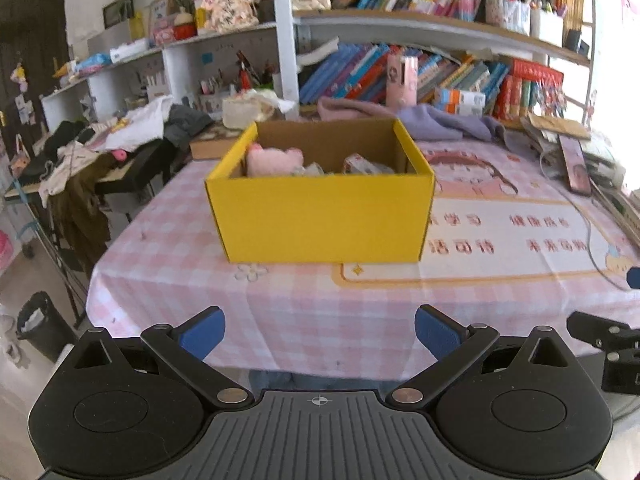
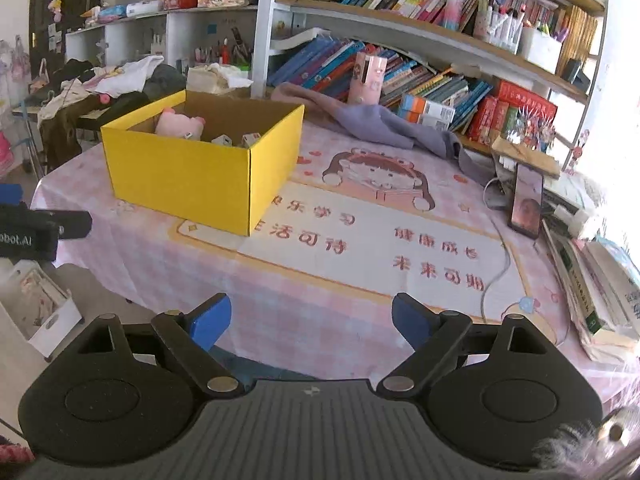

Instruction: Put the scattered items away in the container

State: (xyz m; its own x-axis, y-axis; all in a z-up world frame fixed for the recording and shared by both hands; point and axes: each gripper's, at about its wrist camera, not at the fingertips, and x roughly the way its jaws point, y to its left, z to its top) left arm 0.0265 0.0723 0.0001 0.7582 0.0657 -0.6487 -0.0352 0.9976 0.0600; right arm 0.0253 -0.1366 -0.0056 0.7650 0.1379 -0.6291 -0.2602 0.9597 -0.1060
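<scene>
pink checked printed cloth (image 2: 360,280) on worktop: red Chinese characters 健康成长, 未来可期, partly hidden 活可待 | black left claw body (image 2: 28,236): white lettering "obot.AI", start cut off | book spines: unreadable

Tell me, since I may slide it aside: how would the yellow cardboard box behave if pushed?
The yellow cardboard box would probably slide, not tip: it sits low and wide on the pink checked tablecloth. It seems light, holding a pink plush toy. The cloth might bunch.
</scene>
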